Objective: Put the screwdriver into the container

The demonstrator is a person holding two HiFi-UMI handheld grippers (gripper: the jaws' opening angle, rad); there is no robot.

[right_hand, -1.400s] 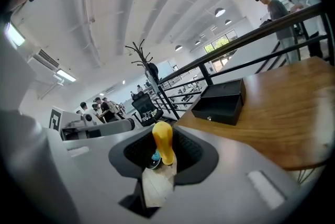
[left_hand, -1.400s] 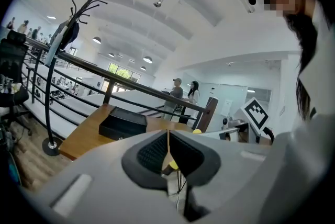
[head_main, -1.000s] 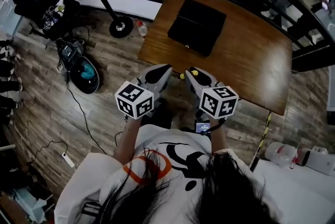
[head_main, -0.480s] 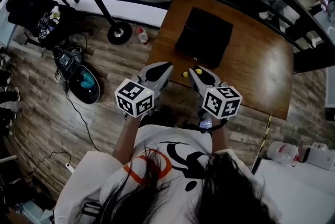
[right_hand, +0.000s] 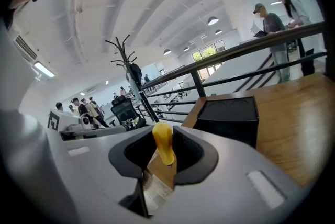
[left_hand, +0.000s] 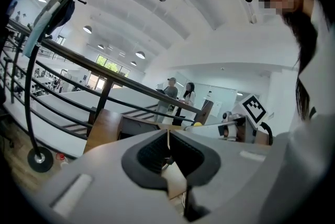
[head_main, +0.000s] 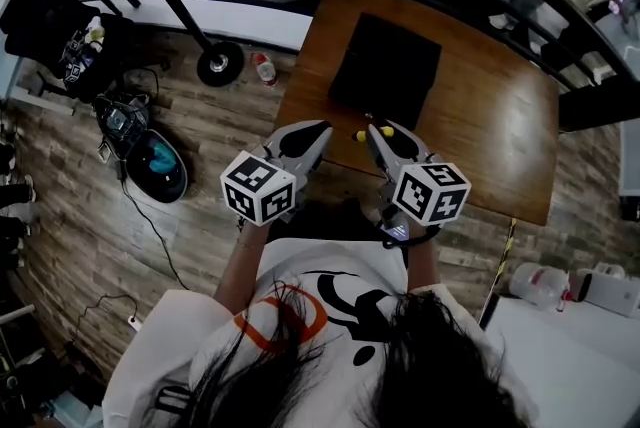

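- We find the right gripper [right_hand: 163, 134] shut on the yellow handle of the screwdriver [right_hand: 164, 145]; both dark pads press against the handle's sides.
- In the right gripper view, the handle's long axis runs across the jaw gap, nearly upright in the frame. Its broad rounded end is at the top and its narrower end at the bottom, pointing down toward the gripper's body.
- We cannot make out the shaft or tip in any view.
- In the head view, we see the right gripper [head_main: 379, 130] with yellow showing on both sides of its jaw tips. Here the screwdriver [head_main: 361, 135] lies crosswise to the jaws, roughly level from left to right.
- We see the left gripper [left_hand: 167, 136] with its jaws together, only a thin seam between the pads and nothing visible in them.
- In the head view, the left gripper [head_main: 317, 130] sits just beside the right one, their tips near each other but apart, both over the near edge of the worktop [head_main: 500, 126].
- The container [head_main: 385, 71] is a black box resting on the wooden worktop, beyond the gripper tips.
- In the right gripper view, the container [right_hand: 230, 118] stands ahead and to the right of the jaws on the worktop [right_hand: 298, 129].
- The screwdriver is outside the container, held above the worktop's near edge and apart from the container.
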